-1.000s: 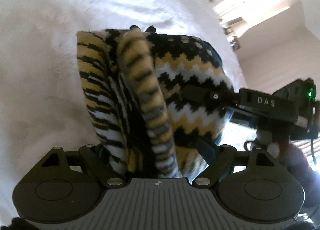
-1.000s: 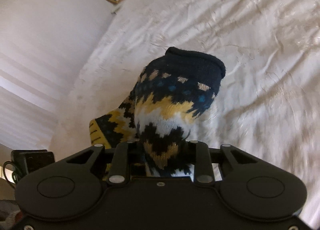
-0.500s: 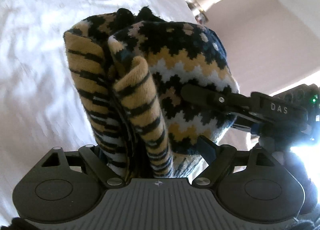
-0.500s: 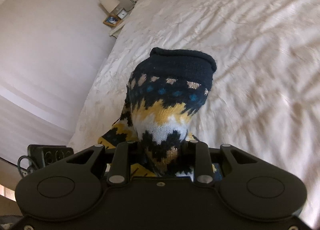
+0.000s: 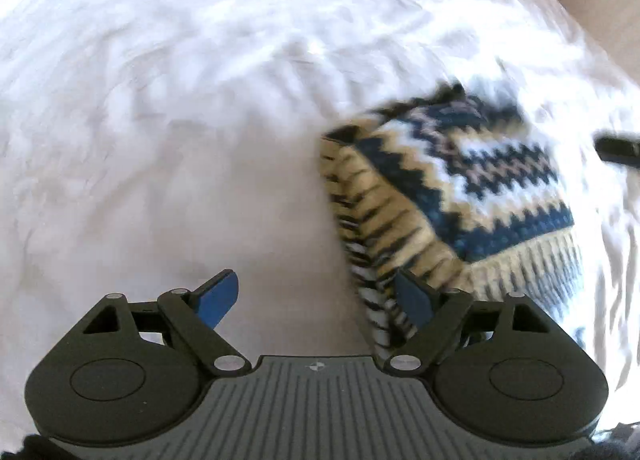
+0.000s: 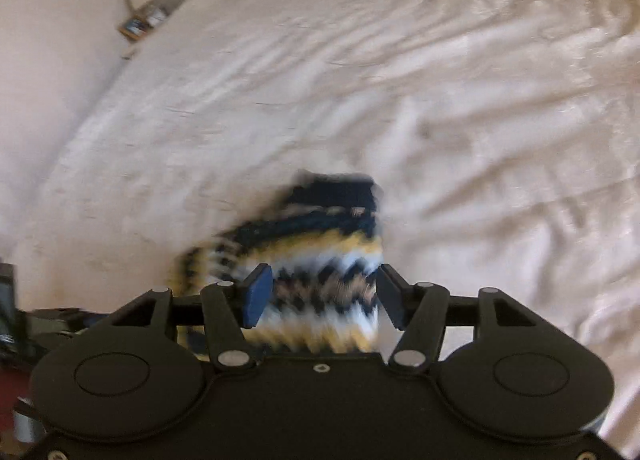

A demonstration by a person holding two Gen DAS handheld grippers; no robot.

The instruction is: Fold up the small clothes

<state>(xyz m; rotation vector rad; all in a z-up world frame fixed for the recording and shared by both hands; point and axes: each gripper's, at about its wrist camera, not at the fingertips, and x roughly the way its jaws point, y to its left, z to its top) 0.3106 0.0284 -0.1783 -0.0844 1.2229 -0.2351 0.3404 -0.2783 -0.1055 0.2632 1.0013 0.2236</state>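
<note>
A folded knit sock in navy, white and yellow zigzag lies on the white bed sheet, right of centre in the left wrist view. My left gripper is open and empty; its right finger is beside the sock's edge. In the right wrist view the same sock is blurred, just in front of my right gripper, which is open with the sock between its spread fingers but not clamped. A dark tip of the right gripper shows at the left view's right edge.
The wrinkled white sheet fills both views. A bedside shelf with small items stands against the wall beyond the bed's far left corner.
Both grippers were shut on the sock and held it up. Now both have opened, and the sock has dropped onto the sheet. The left gripper has swung left, away from the sock.
</note>
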